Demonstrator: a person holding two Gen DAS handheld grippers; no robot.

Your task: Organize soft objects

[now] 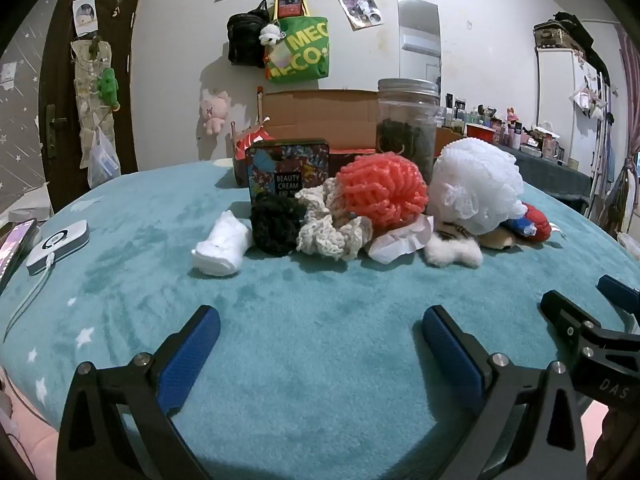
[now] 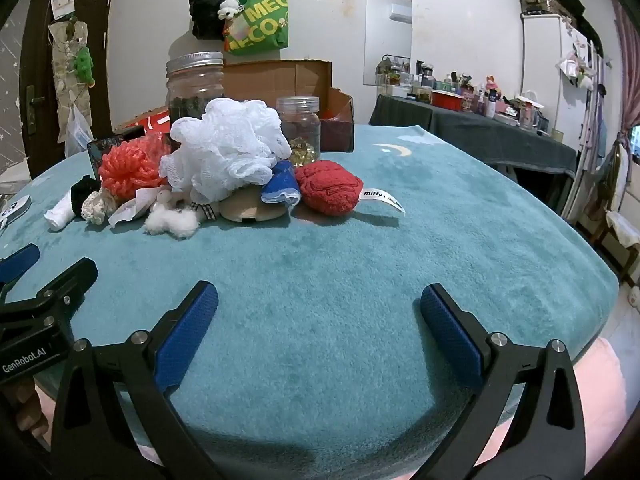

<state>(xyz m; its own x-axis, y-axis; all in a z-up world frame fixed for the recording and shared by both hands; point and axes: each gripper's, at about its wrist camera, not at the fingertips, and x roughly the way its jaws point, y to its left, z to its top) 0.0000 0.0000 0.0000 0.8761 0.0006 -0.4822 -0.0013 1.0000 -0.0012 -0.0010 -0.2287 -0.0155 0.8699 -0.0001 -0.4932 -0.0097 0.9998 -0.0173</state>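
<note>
A pile of soft things lies on the teal blanket (image 1: 320, 340) ahead of both grippers: a white rolled cloth (image 1: 220, 246), a black scrunchie (image 1: 276, 222), a cream crochet scrunchie (image 1: 332, 236), an orange mesh puff (image 1: 382, 188), a white mesh puff (image 1: 476, 184) and a white cotton tuft (image 1: 452, 252). In the right wrist view the white puff (image 2: 228, 148) sits above a tan plush (image 2: 252, 208), a blue cloth (image 2: 280, 184) and a red plush (image 2: 330, 188). My left gripper (image 1: 320, 344) and right gripper (image 2: 320, 320) are open and empty, well short of the pile.
Behind the pile stand a patterned tin (image 1: 288, 168), a tall glass jar (image 1: 406, 124), a smaller jar (image 2: 300, 128) and an open cardboard box (image 1: 320, 116). A white device with a cable (image 1: 58, 246) and a phone (image 1: 12, 244) lie at the left.
</note>
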